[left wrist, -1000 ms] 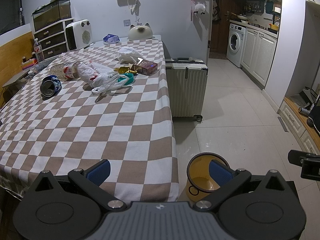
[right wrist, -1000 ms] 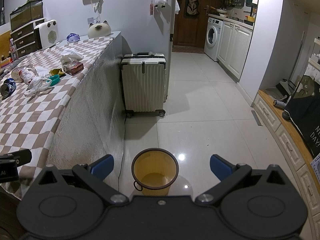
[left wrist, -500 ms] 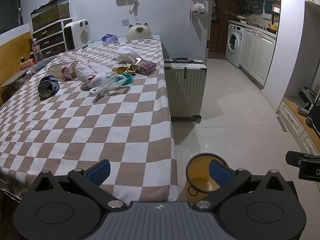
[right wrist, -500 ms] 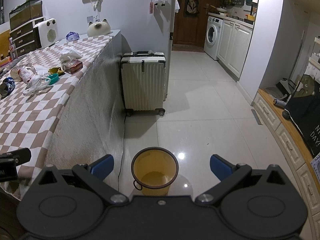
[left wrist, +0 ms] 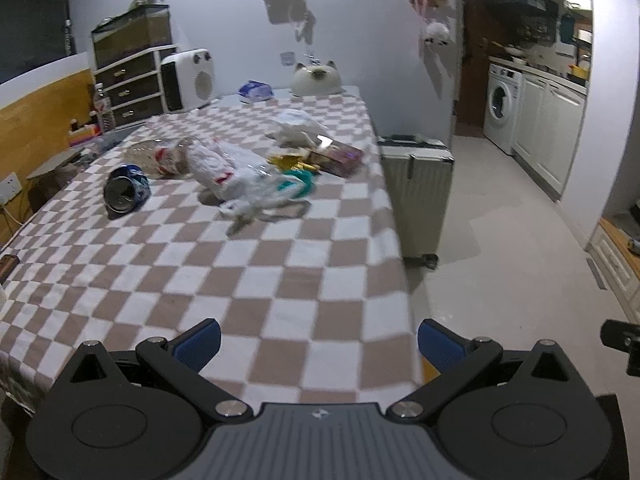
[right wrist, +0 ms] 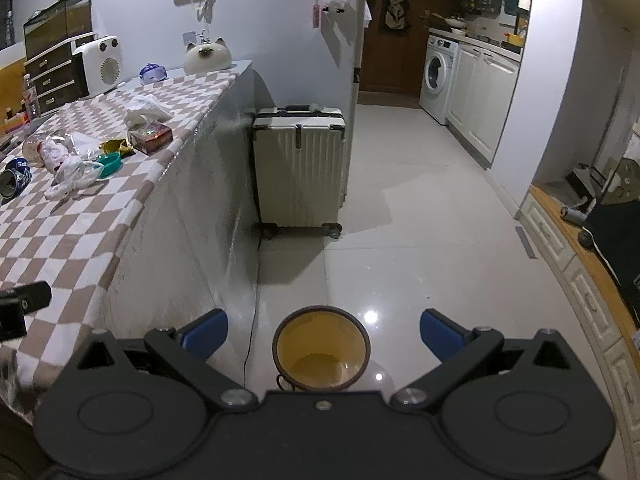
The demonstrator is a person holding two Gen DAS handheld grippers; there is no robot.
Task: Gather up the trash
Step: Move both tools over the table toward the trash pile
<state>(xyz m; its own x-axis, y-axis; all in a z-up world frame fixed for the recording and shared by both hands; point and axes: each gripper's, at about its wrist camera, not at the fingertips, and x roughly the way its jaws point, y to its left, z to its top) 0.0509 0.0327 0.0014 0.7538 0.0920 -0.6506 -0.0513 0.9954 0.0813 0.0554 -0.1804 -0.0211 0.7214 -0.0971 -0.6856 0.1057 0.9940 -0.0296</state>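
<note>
Currently both of my grippers are empty and spread wide: the left gripper [left wrist: 318,338] hangs over the near edge of the table [left wrist: 248,280], and the right gripper [right wrist: 322,330] hangs above the floor with the yellow bin [right wrist: 321,350] directly between its fingers, low in the view. The trash lies in a cluster at about 11 o'clock from my left gripper, well apart from it, near the far half of the checkered cloth: a crushed can [left wrist: 126,194] on its side at the left, a crumpled plastic bag [left wrist: 240,182] in the middle, a teal bowl [left wrist: 298,184] touching the bag, gold wrappers [left wrist: 290,160] and a small box [left wrist: 336,158] just beyond. I judge the step in hand to be the reach toward the first item. To do it well, I would carry the left gripper forward at a low height toward 11 o'clock, keep its fingers apart until they straddle one item only, and start with the bag or the can, since both stand free at the cluster's near side. The bag will likely deform, so I would close on a bunched fold, not a loose handle. I would hold the right gripper clear of the bin opening so that the drop path is free.
</note>
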